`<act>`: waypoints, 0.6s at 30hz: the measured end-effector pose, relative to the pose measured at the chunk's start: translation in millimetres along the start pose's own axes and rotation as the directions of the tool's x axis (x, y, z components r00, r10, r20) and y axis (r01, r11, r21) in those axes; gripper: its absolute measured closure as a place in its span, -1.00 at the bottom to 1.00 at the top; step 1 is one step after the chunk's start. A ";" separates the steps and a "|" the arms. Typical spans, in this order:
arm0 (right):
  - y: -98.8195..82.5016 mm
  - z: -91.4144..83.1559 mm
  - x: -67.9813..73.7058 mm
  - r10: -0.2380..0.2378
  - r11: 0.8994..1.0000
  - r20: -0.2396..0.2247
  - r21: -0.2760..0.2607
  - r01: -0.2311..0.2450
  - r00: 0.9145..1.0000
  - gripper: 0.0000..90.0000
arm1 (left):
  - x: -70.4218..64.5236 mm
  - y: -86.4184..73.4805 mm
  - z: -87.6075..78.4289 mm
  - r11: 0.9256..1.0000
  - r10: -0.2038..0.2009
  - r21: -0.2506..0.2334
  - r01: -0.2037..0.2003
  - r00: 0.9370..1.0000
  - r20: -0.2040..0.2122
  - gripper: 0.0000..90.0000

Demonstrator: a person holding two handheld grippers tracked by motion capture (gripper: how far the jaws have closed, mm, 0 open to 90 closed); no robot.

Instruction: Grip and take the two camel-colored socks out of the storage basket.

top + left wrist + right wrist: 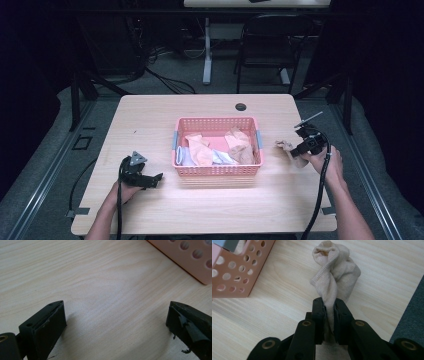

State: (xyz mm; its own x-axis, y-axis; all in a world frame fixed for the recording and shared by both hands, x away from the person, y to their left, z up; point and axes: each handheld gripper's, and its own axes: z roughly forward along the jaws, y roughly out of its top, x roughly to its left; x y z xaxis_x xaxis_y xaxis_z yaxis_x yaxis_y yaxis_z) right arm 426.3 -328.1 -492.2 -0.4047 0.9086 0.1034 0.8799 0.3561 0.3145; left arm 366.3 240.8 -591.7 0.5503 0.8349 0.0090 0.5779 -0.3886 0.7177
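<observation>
Pinching a beige sock (337,275) in the right gripper (329,305), beside the pink basket (218,170) on the desk (150,115).

Clamping both jaws tight on the twisted middle of the sock, with its bunched, open-mouthed end lying just beyond the jaw tips on the wood and its other end trailing back between the jaws. Sitting off to the left of those jaws, apart from the sock: a corner of the perforated basket, holding more socks (240,145) in peach, white and tan. Hovering low over bare desk with jaws spread wide and gripping nothing: the left gripper (115,322), the basket's rim lying ahead and to the right of its jaws.
</observation>
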 end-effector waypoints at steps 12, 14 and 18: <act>0.9 0.8 1.4 0.018 1.000 0.033 0.005 -0.018 0.999 -0.18 | -0.1 0.0 0.0 1.000 -0.001 0.001 0.001 1.000 0.000 -0.94; 2.0 -3.7 4.7 0.017 1.000 0.037 -0.006 -0.017 0.999 -0.38 | 0.0 0.0 0.0 1.000 0.000 0.000 0.000 1.000 0.000 -0.94; 5.3 -15.2 13.6 -0.008 0.999 0.040 -0.046 0.010 0.999 -0.70 | 0.0 0.0 0.0 1.000 0.000 0.000 0.000 1.000 0.000 -0.94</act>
State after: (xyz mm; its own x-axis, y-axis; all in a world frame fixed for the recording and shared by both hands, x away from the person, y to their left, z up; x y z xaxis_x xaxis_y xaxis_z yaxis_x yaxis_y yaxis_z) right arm 421.6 -317.2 -474.8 -0.4017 0.9136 0.0626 0.8633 0.3550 0.3587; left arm 366.4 240.8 -591.7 0.5505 0.8348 0.0090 0.5778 -0.3888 0.7176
